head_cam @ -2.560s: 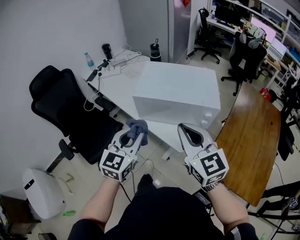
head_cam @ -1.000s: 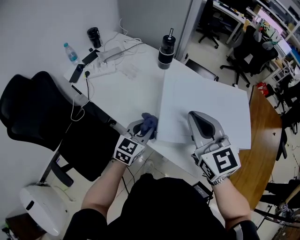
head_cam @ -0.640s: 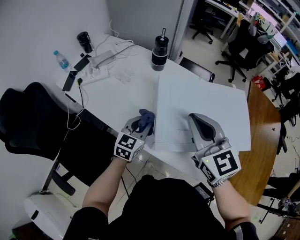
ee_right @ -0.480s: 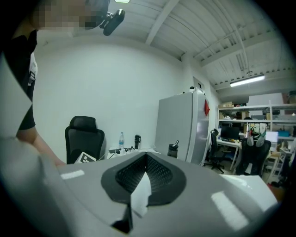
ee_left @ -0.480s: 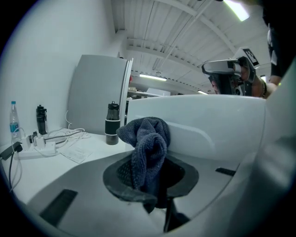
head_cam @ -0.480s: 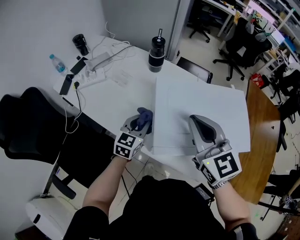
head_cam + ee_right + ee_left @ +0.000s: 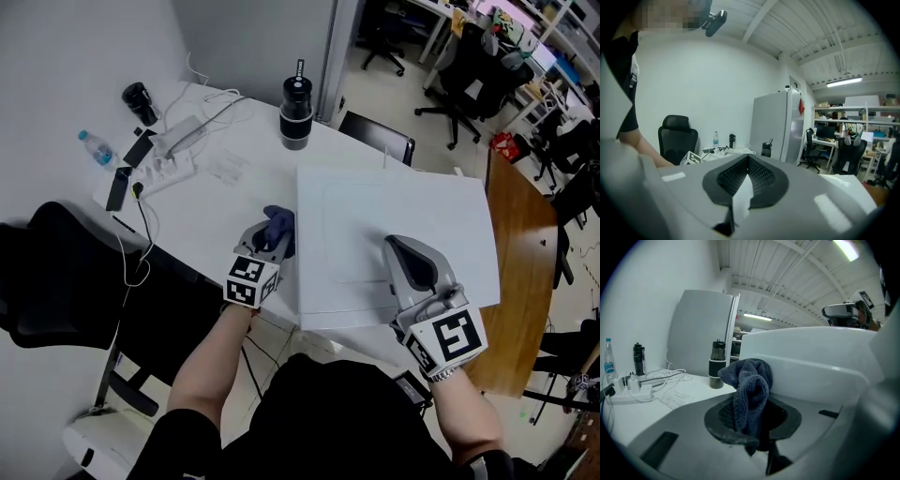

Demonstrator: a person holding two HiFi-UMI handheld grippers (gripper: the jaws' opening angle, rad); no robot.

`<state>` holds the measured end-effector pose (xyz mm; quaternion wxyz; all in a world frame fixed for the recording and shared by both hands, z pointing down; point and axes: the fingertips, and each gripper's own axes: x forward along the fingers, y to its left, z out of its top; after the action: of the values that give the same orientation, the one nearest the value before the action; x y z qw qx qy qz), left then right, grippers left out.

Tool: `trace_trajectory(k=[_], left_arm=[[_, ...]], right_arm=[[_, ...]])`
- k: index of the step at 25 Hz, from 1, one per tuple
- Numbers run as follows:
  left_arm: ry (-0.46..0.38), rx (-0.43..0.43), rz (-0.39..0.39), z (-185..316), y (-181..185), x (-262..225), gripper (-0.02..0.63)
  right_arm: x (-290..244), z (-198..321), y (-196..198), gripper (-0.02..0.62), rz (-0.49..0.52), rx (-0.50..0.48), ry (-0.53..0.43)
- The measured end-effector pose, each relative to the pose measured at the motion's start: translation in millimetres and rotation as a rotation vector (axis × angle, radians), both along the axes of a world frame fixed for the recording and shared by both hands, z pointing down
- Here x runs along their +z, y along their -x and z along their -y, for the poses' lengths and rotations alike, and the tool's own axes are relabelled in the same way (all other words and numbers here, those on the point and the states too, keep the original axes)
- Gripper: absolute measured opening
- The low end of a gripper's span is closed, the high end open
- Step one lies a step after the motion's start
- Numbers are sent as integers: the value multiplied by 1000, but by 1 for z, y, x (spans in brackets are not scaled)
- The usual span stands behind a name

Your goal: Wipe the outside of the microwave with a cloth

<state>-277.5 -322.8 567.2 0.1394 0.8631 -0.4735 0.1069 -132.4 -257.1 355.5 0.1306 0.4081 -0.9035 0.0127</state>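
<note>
I'm pinching the blue cloth (image 7: 280, 223) in my left gripper (image 7: 266, 246) just beside the left side wall of the microwave (image 7: 403, 211), so that wall's lying right of the pads, while my right gripper (image 7: 405, 255), closed on nothing, is hovering over the top.

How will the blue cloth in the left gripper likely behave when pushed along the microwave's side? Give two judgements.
Probably floppy: the cloth bunches and folds over itself where the left gripper pinches it. Its looped pile suggests it should drag, not slip, on the smooth white microwave.
</note>
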Motion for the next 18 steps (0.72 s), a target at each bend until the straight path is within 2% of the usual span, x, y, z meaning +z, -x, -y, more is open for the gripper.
trace_trajectory(k=[13, 18], left_arm=[[27, -12, -7, 48, 8, 12, 78], [23, -24, -25, 59, 11, 2, 80]], right_arm=[[-1, 14, -22, 2, -21, 77, -9], [-4, 14, -25, 2, -23, 83, -10]])
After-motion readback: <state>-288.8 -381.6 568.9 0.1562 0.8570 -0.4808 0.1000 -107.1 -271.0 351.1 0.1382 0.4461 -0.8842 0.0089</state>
